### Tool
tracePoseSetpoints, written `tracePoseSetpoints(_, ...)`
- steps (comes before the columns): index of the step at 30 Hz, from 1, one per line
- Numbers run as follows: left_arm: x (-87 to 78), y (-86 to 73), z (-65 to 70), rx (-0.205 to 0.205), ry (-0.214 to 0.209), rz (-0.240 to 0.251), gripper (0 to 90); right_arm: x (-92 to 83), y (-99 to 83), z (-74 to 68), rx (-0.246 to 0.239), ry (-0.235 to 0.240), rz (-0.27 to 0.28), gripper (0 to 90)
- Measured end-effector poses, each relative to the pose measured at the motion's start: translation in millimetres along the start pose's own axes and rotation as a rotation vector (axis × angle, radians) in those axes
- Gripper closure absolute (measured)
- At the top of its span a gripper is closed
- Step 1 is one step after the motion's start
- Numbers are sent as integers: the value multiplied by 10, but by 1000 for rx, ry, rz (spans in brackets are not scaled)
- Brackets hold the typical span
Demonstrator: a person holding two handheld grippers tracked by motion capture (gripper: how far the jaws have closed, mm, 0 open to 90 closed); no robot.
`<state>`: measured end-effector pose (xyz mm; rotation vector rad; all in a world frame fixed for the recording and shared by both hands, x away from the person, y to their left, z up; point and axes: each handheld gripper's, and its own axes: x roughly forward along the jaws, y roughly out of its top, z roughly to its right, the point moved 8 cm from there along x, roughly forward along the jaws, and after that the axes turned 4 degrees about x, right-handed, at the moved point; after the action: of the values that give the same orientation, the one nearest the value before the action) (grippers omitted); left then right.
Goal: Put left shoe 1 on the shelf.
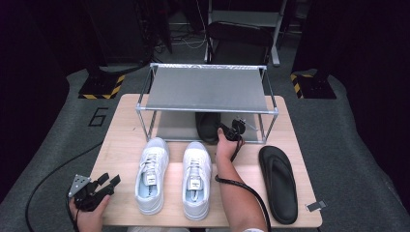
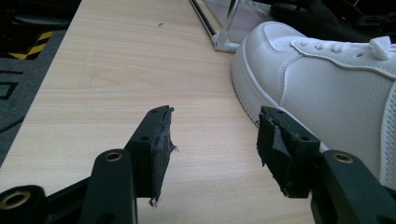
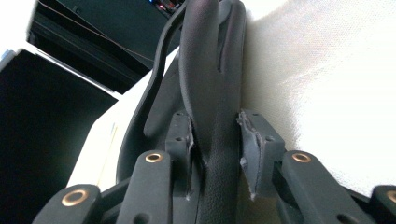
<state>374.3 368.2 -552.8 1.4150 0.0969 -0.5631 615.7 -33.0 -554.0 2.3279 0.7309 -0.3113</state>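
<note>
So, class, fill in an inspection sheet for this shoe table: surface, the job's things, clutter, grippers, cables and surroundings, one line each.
Surface: light wooden table, bare where no shoes lie.
Job's things: black sandal under the metal rack, clamped on edge by the right gripper; its mate lies flat at the table's right.
Clutter: two white sneakers side by side, toes to the rack; small grey tag at the right front corner.
Grippers: left gripper open above bare table beside a sneaker; right gripper shut on the sandal.
Cables: one runs along the right forearm, one trails from the left gripper to the floor.
Surroundings: grey floor mat, a 6 marked on it, hazard-striped stand bases, dark chair behind.
</note>
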Motion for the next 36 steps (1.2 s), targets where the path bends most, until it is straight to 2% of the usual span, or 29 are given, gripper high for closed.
tracePoseSetpoints(2,5,-1,0,5,0,0,446,-1,-20,-22,21,33,-6,658)
tracePoseSetpoints(7,3,3,2,2,3,8,446,31,-40,30,10,20,-11,644)
tracePoseSetpoints(8,1,2,2,2,4,8,446,38,-48,63,2,3,-21,629)
tracePoseSetpoints(9,1,2,2,2,4,7,446,32,-57,70,17,-5,-32,599)
tracePoseSetpoints(11,0,1,9,3,2,5,446,21,-32,85,9,12,-8,565)
tracePoseSetpoints(12,-6,-5,14,6,-5,-8,446,1,-26,46,32,40,-12,551)
tracePoseSetpoints(14,3,3,15,5,2,6,446,-24,-37,93,-6,-11,-15,526)
tracePoseSetpoints(15,-9,4,12,9,-4,-5,446,-47,-41,98,-21,-17,-13,524)
tracePoseSetpoints(18,1,3,18,4,-3,-3,446,-143,-47,59,-32,15,-7,518)
tracePoseSetpoints(22,12,2,44,14,-11,-17,446,-324,-95,25,-47,58,-8,515)
tracePoseSetpoints(23,22,5,56,23,-16,-17,448,-380,-133,12,-31,68,-21,519)
tracePoseSetpoints(24,27,4,65,26,-18,-19,449,-443,-195,13,-38,70,-32,523)
tracePoseSetpoints(26,53,2,83,43,-15,-26,453,-557,-289,10,-81,75,-54,523)
tracePoseSetpoints(27,57,0,95,44,-23,-36,454,-646,-323,-6,-122,89,-37,525)
tracePoseSetpoints(28,62,4,100,45,-23,-35,454,-722,-356,-13,-147,92,-42,526)
tracePoseSetpoints(31,72,22,126,50,-12,-17,454,-954,-430,-33,-190,126,-73,534)
tracePoseSetpoints(33,55,16,132,53,-14,-30,454,-1109,-468,-61,-191,171,-104,544)
tracePoseSetpoints(35,67,19,125,48,-7,-14,453,-1249,-478,-67,-221,184,-100,545)
tracePoseSetpoints(36,62,13,122,48,-11,-25,453,-1358,-482,-60,-233,189,-98,544)
